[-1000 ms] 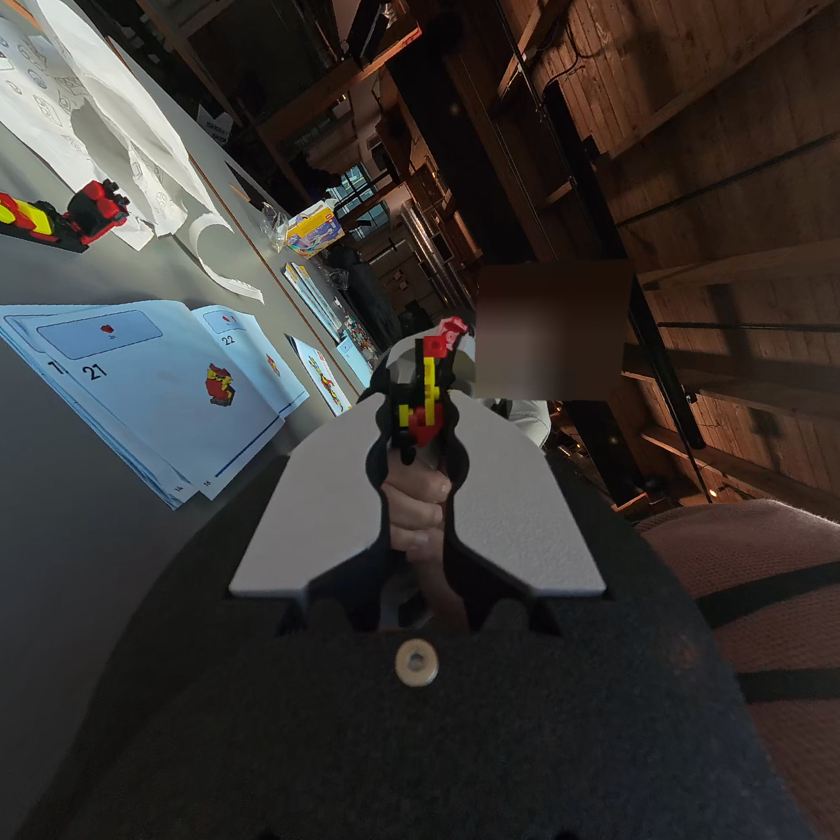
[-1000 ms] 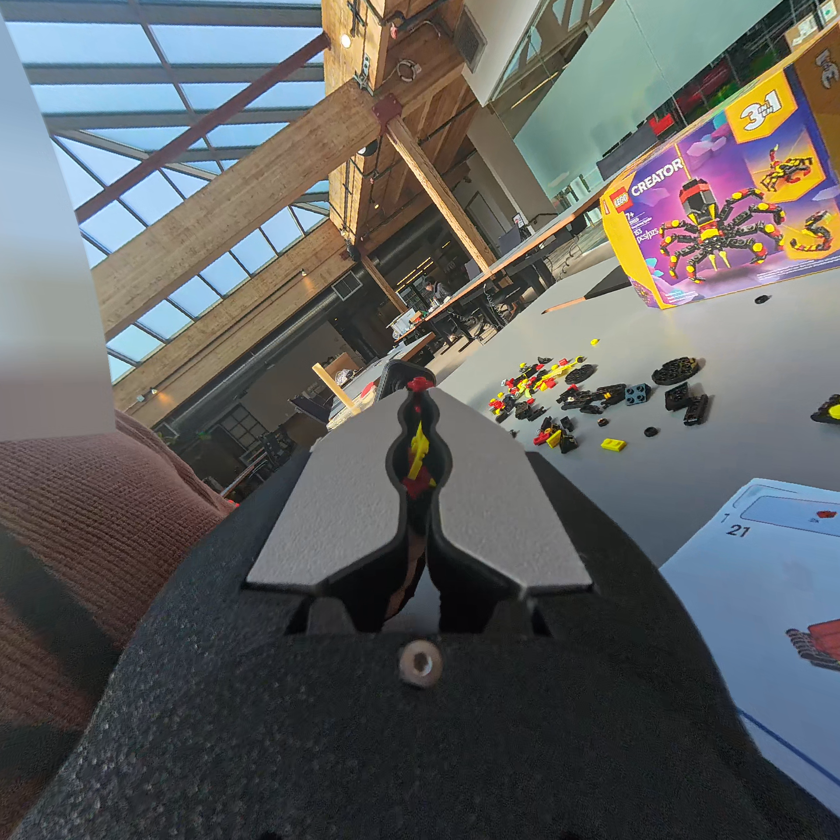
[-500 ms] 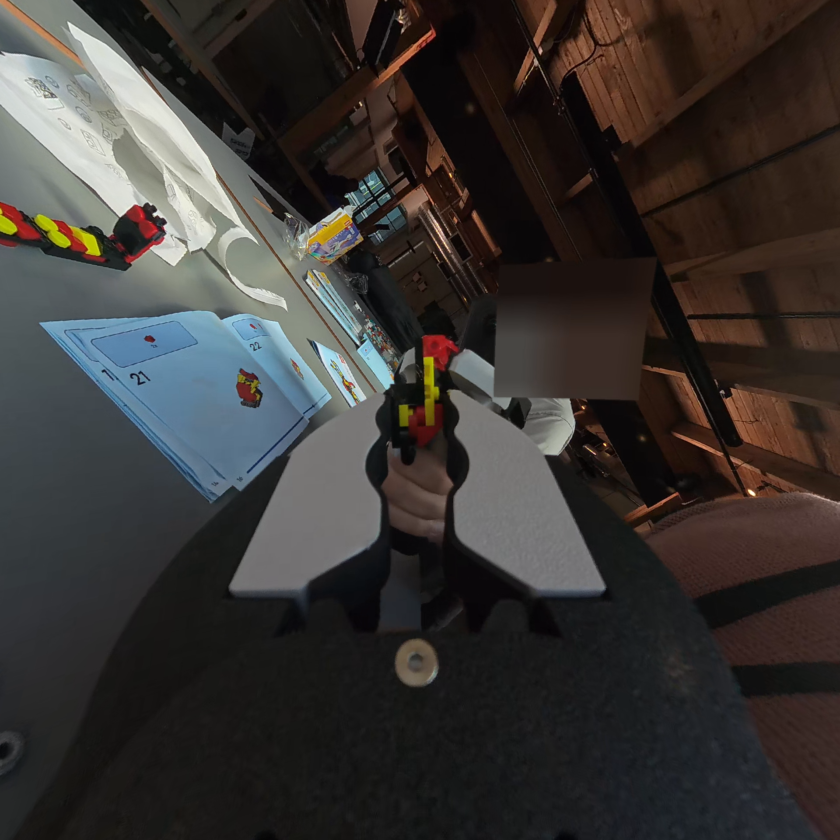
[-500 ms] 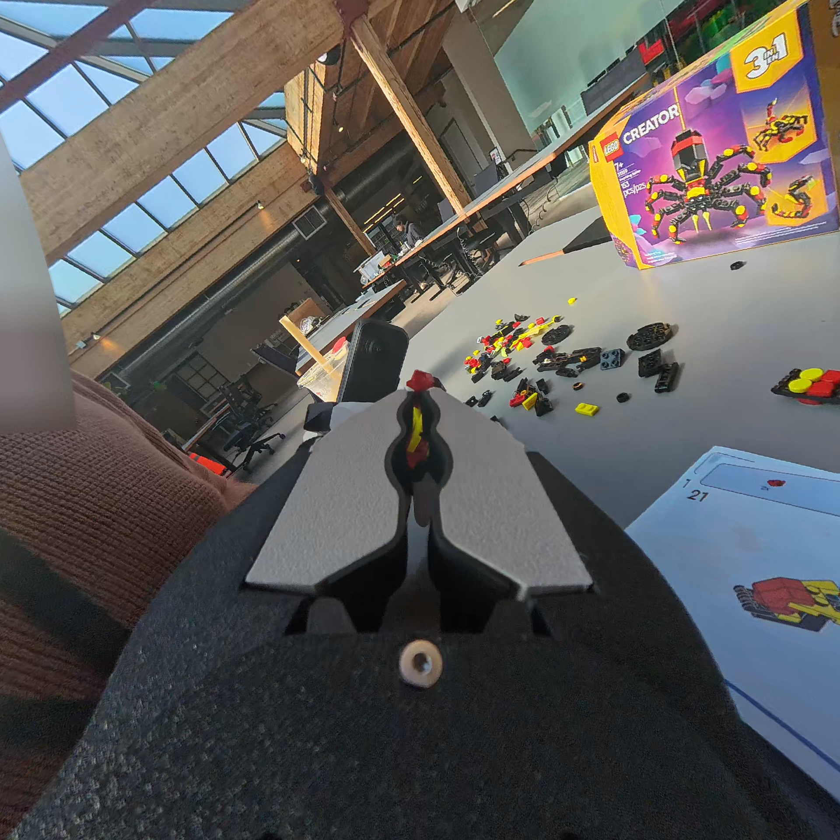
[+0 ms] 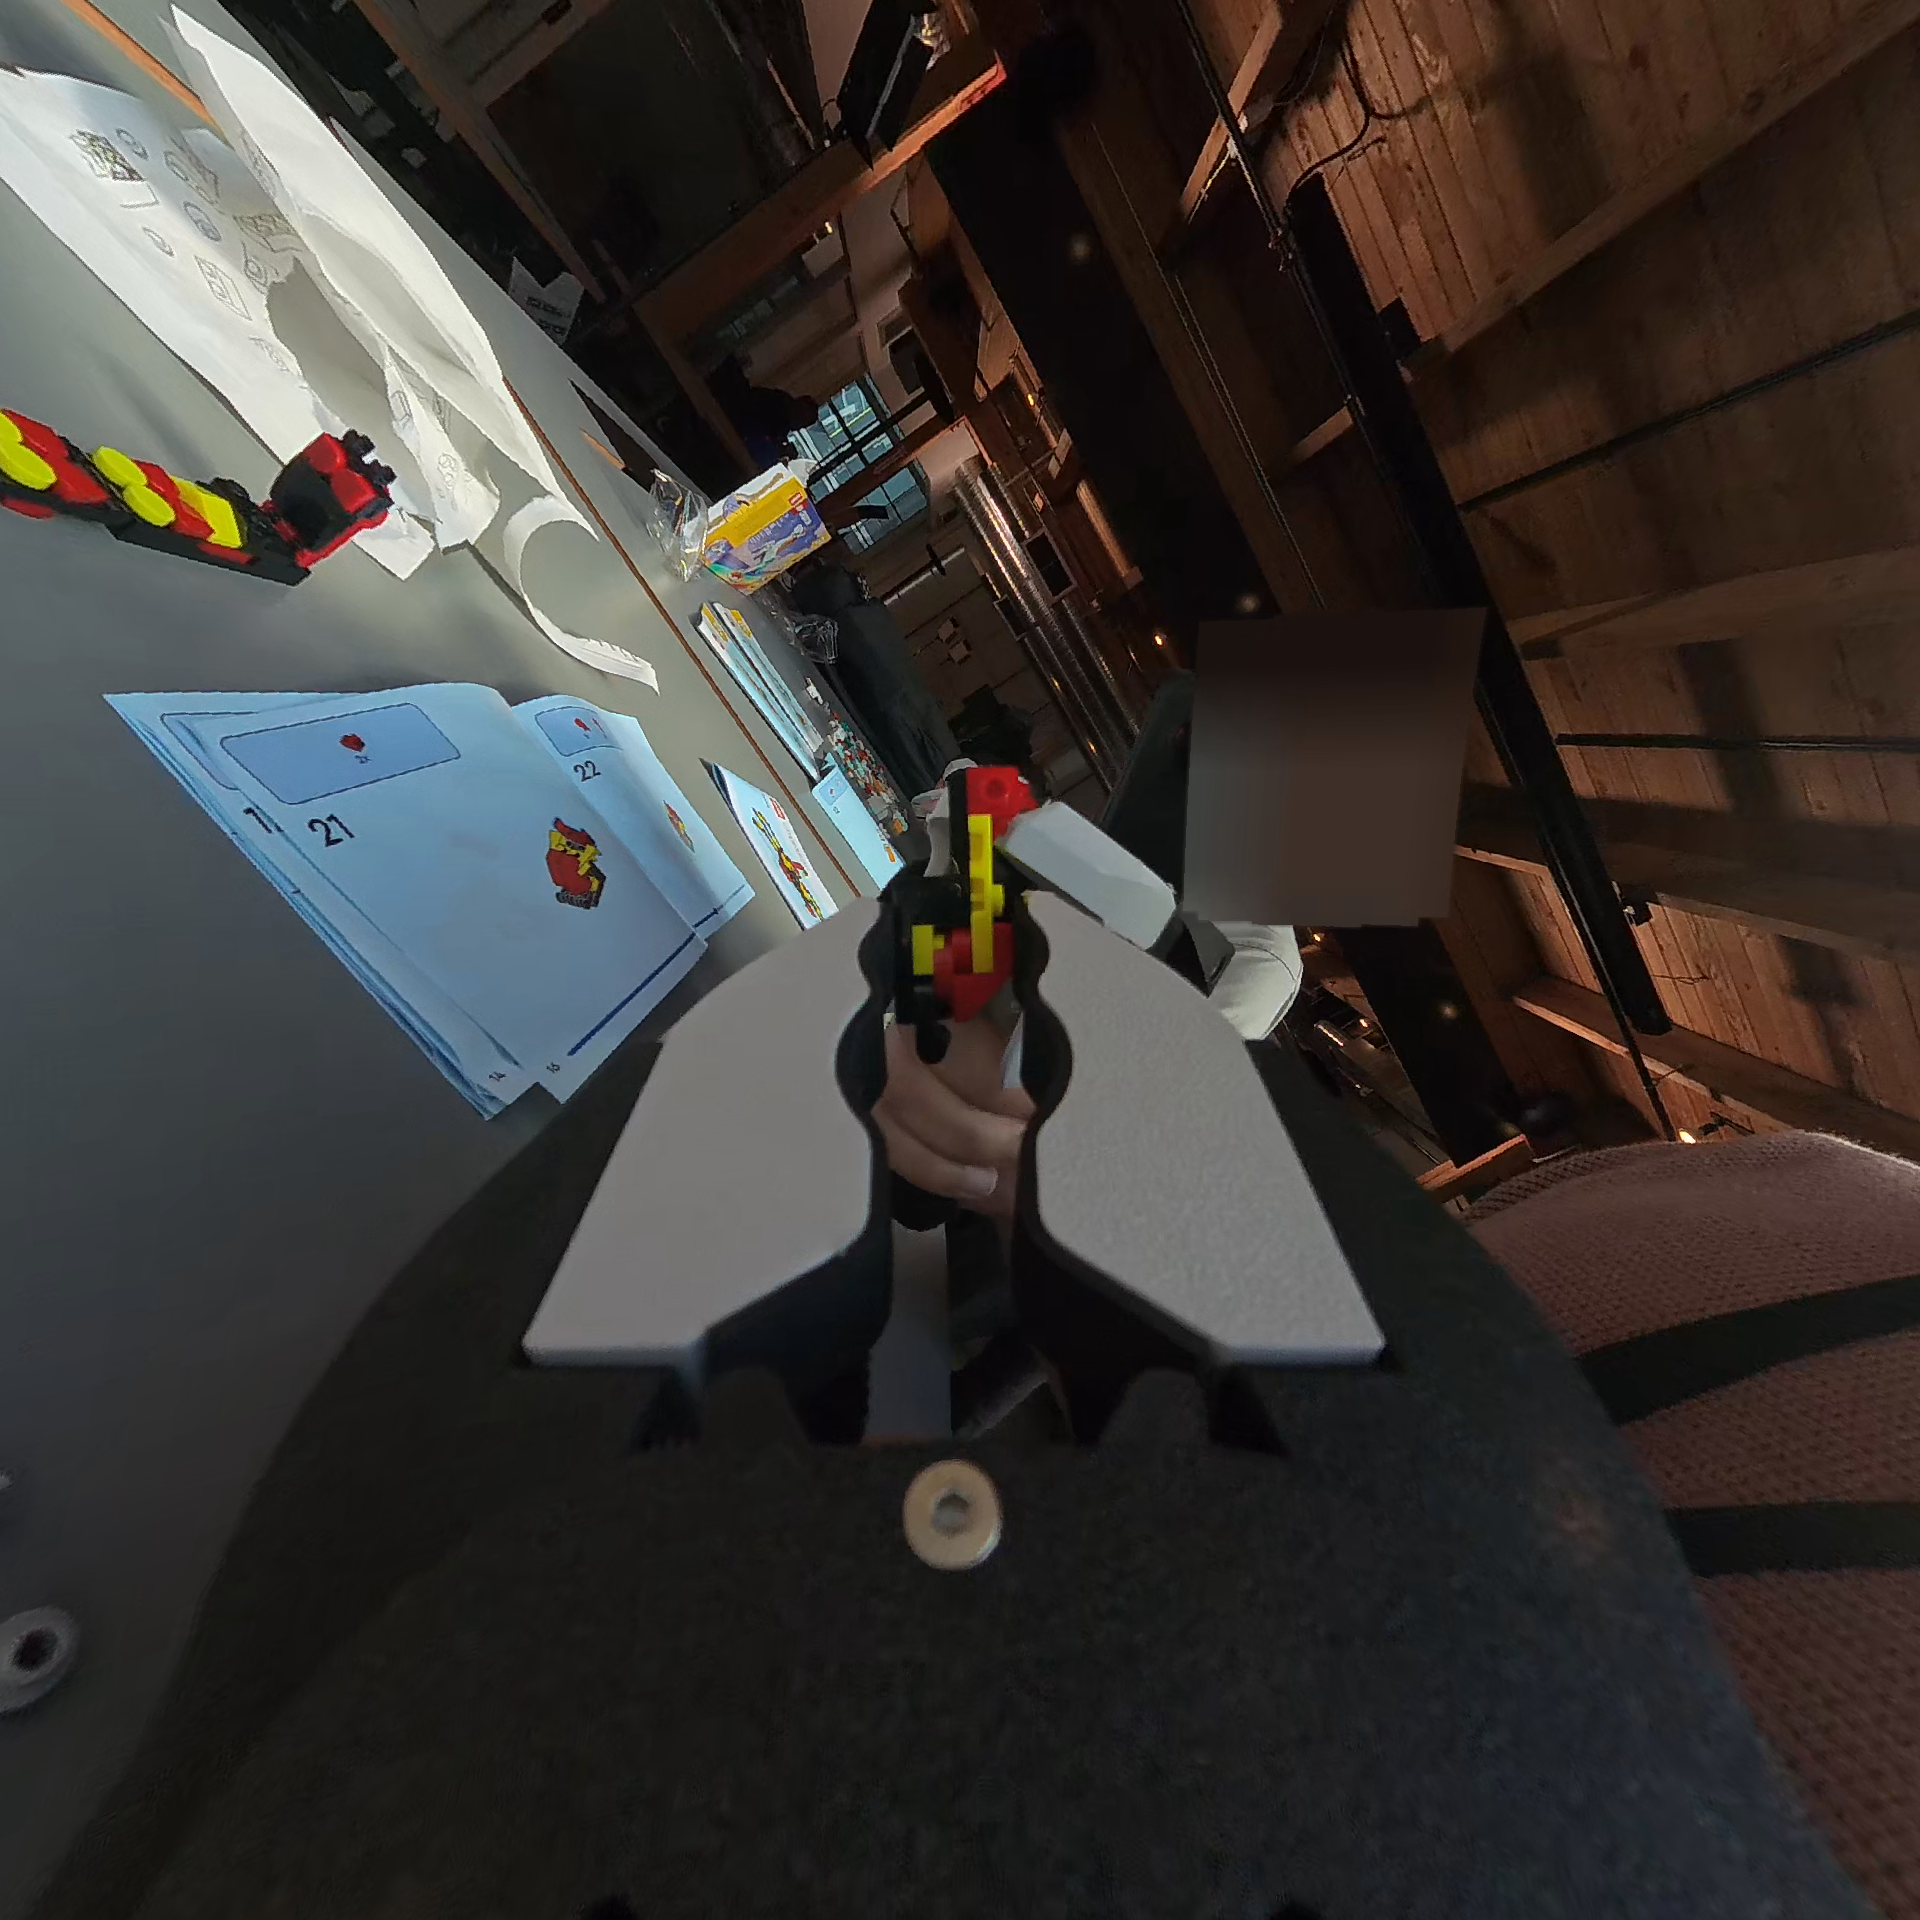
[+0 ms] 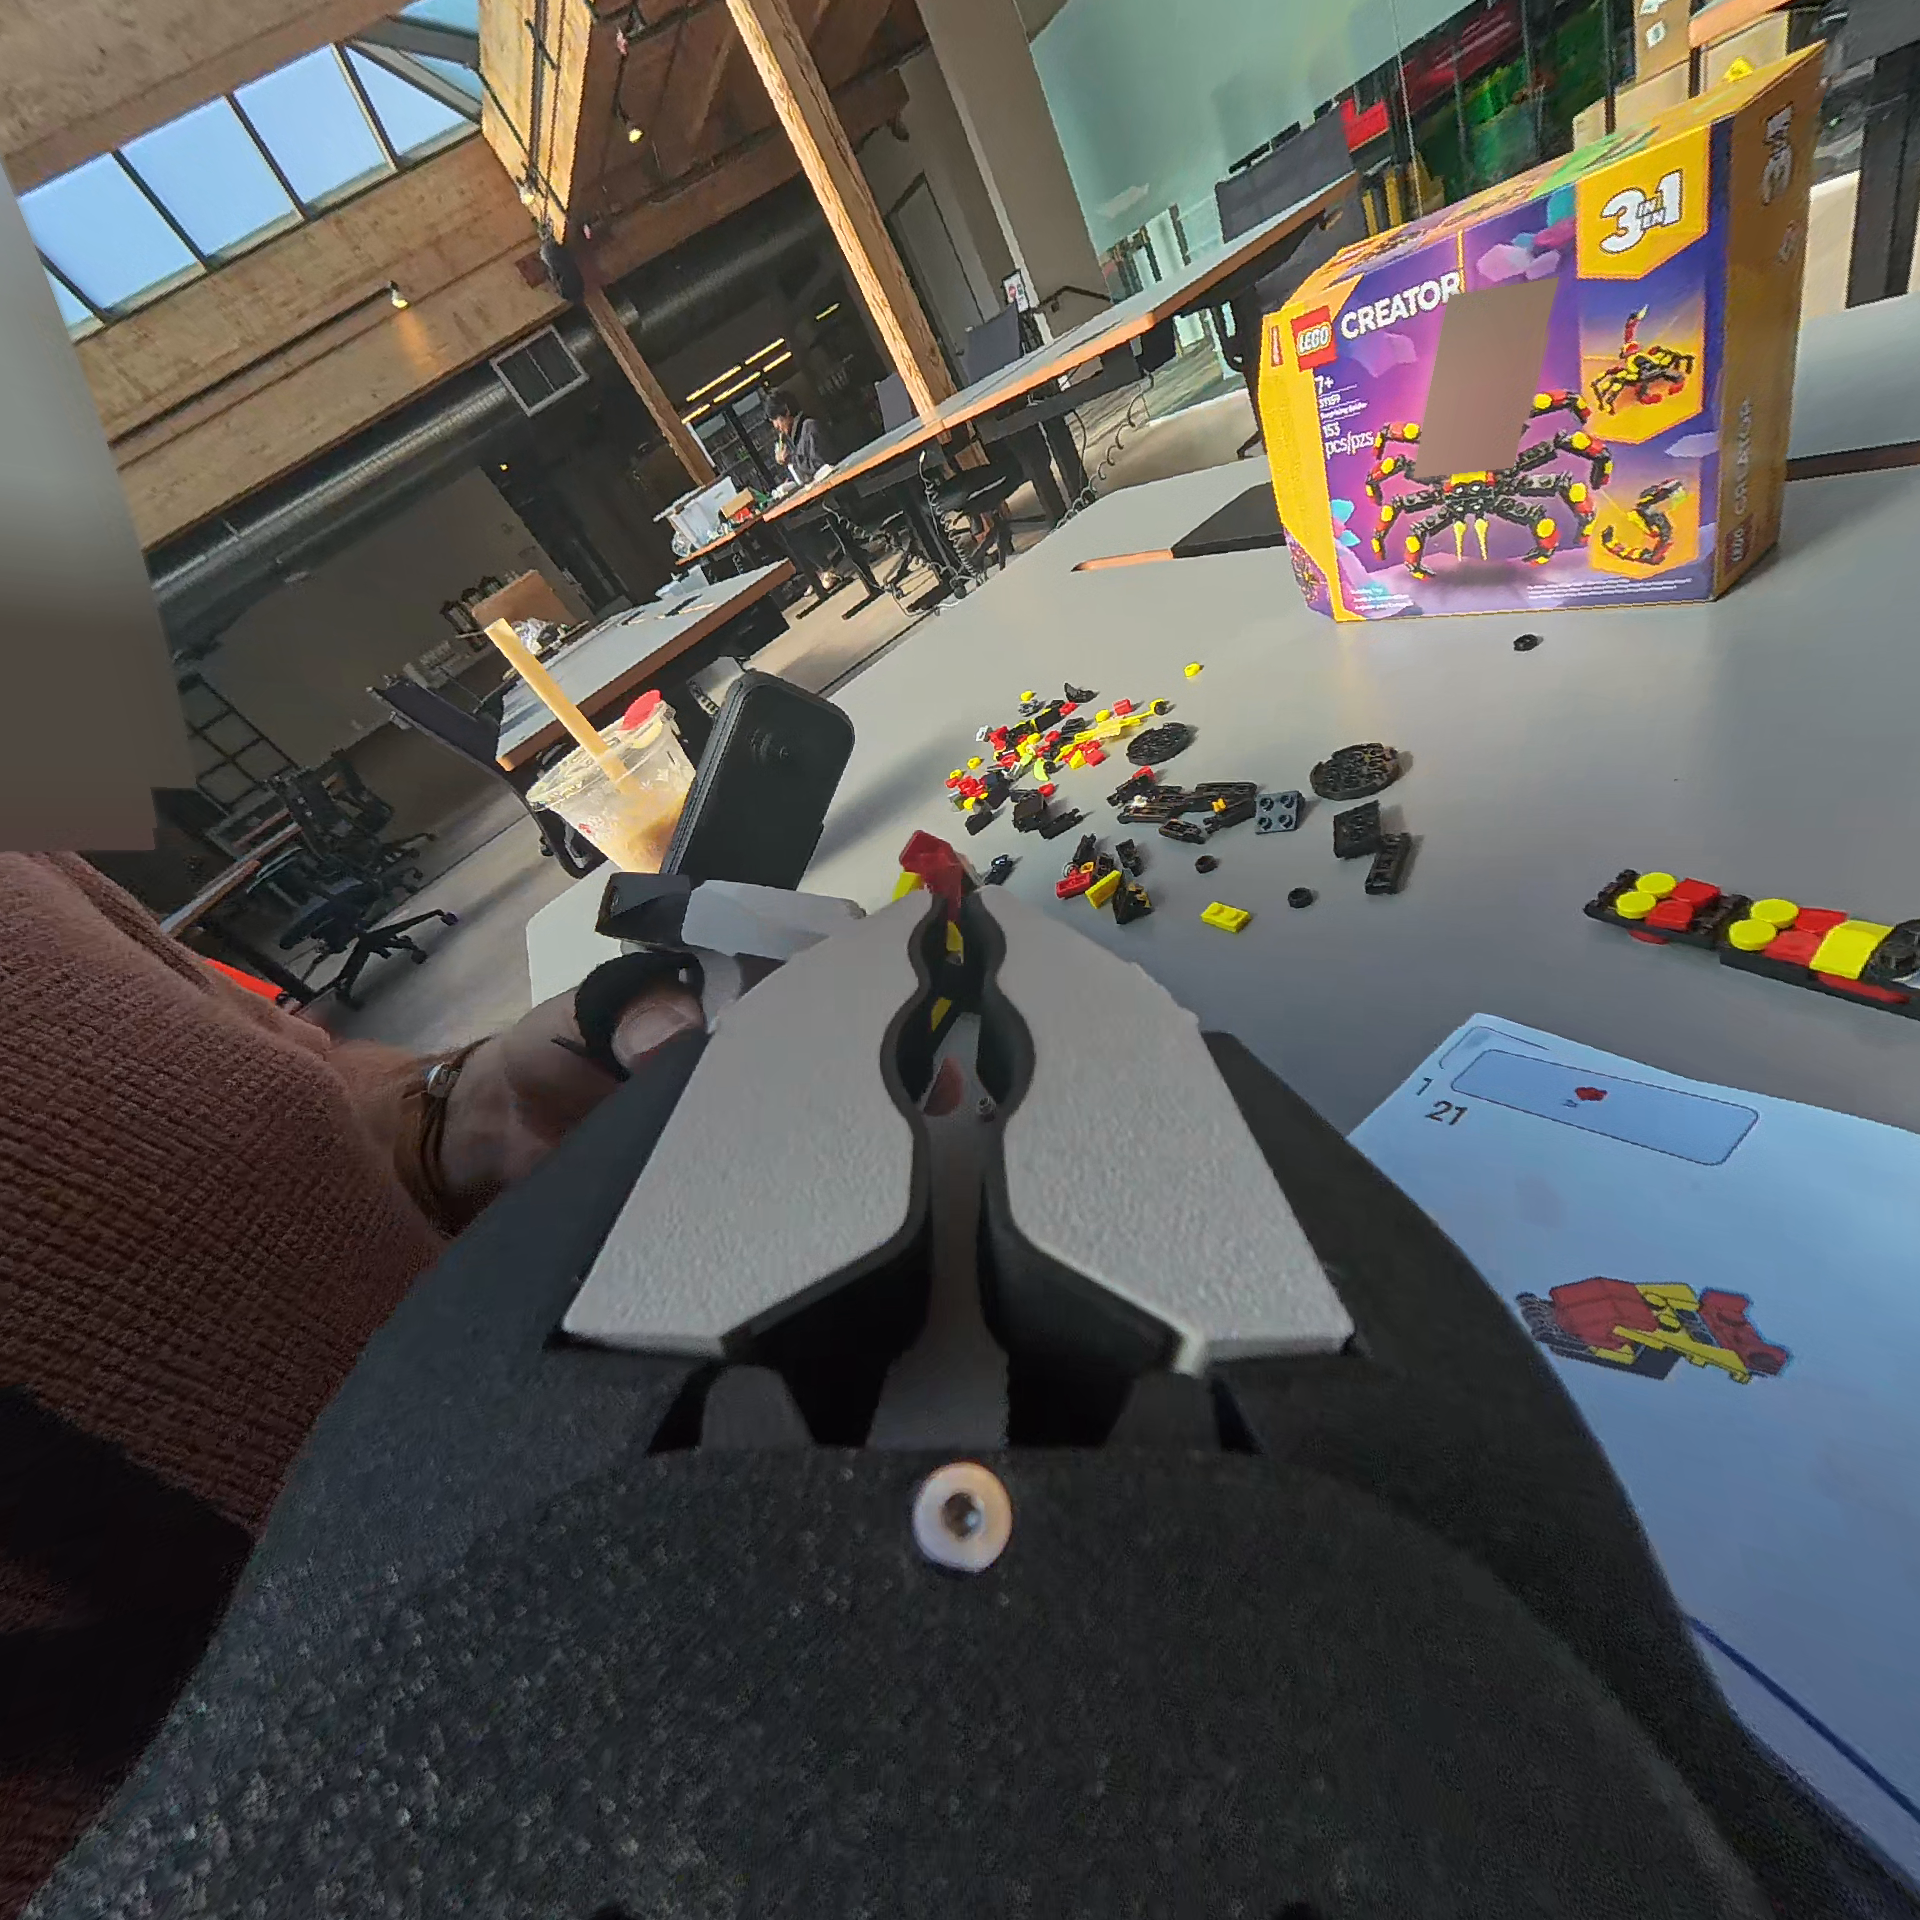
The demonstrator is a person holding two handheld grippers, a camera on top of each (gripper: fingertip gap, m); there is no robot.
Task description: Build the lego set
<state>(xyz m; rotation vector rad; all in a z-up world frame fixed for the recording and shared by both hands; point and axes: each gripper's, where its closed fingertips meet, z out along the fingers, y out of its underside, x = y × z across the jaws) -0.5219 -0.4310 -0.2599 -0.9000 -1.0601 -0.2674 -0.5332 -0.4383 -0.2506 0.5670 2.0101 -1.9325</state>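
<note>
Subassembly (image 5: 961,914) of red, yellow and black bricks sits clamped in my left tool (image 5: 951,971), raised off the table (image 5: 156,1091); left view has swung down since a second ago, booklet (image 5: 436,862) now nearer. Right view: right tool (image 6: 951,940) nips the same piece, tilted from skylights down to the table. Looks like a press-fit ending. Loose bricks (image 6: 1153,800) and finished strip (image 6: 1766,940) well apart; bare table between.
</note>
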